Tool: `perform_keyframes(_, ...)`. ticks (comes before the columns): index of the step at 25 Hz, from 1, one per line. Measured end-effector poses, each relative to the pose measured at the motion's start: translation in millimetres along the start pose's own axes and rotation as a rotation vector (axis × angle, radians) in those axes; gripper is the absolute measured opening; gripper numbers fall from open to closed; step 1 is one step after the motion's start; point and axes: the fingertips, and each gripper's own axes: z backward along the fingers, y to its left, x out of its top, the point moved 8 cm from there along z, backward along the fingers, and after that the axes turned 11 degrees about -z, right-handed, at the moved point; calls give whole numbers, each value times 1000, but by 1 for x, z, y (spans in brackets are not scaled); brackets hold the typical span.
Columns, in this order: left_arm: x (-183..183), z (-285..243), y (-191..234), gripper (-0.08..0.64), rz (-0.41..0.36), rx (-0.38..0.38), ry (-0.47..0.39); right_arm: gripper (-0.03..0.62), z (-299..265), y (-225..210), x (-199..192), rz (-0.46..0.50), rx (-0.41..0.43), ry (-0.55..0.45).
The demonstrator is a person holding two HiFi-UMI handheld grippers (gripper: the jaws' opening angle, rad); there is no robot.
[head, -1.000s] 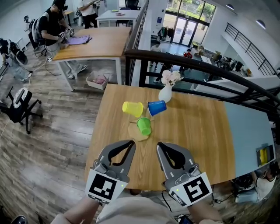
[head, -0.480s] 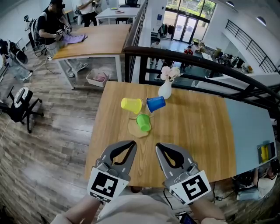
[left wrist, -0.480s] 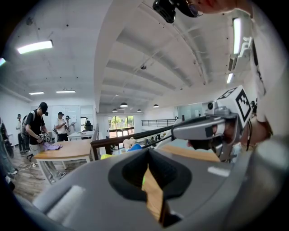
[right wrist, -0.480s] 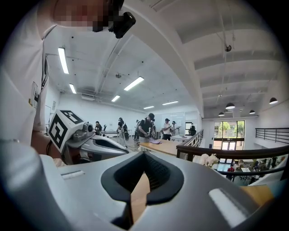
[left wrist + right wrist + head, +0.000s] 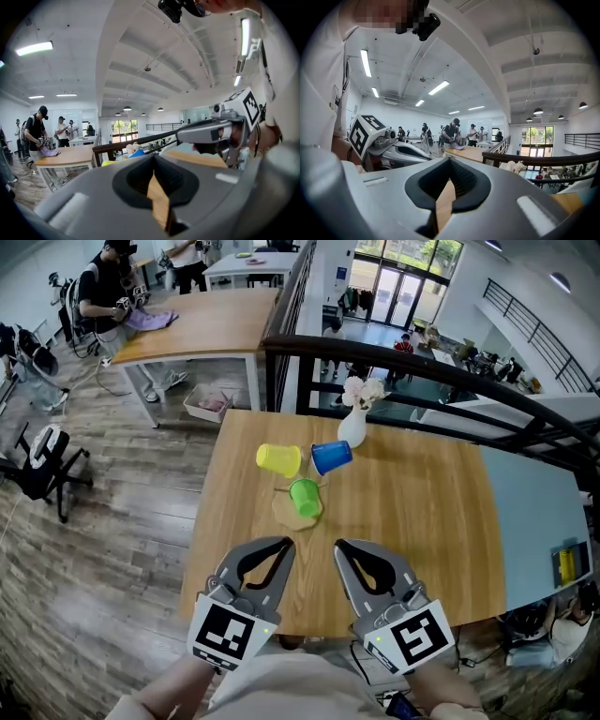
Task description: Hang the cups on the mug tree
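Three plastic cups, yellow (image 5: 278, 458), blue (image 5: 331, 457) and green (image 5: 306, 496), cluster round a pale wooden stand with a round base (image 5: 288, 513) on the wooden table (image 5: 422, 521). From above I cannot tell whether they hang on it or lie beside it. My left gripper (image 5: 281, 545) and right gripper (image 5: 342, 547) hover side by side over the table's near edge, well short of the cups. Both are shut with nothing between the jaws. In the left gripper view, past its closed tips (image 5: 153, 157), the yellow cup (image 5: 108, 163) and blue cup (image 5: 137, 153) peek out.
A white vase of flowers (image 5: 354, 427) stands just behind the cups. A dark railing (image 5: 422, 371) runs along the table's far side, over a drop to a lower floor. At far left a person works at another table (image 5: 206, 324); an office chair (image 5: 42, 465) stands on the floor.
Nothing on the table has moved and both grippers have kept their place; only the head view has shifted slightly.
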Motion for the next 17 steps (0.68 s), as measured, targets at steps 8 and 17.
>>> perform_keyframes(8,0,-4,-4,3,6,-4,5,0,2,-6,1,-1,-3,-3)
perform_keyframes(17,1,-9,-3,3,8,-3,1,0,-2,-12,1,-9,1,-8)
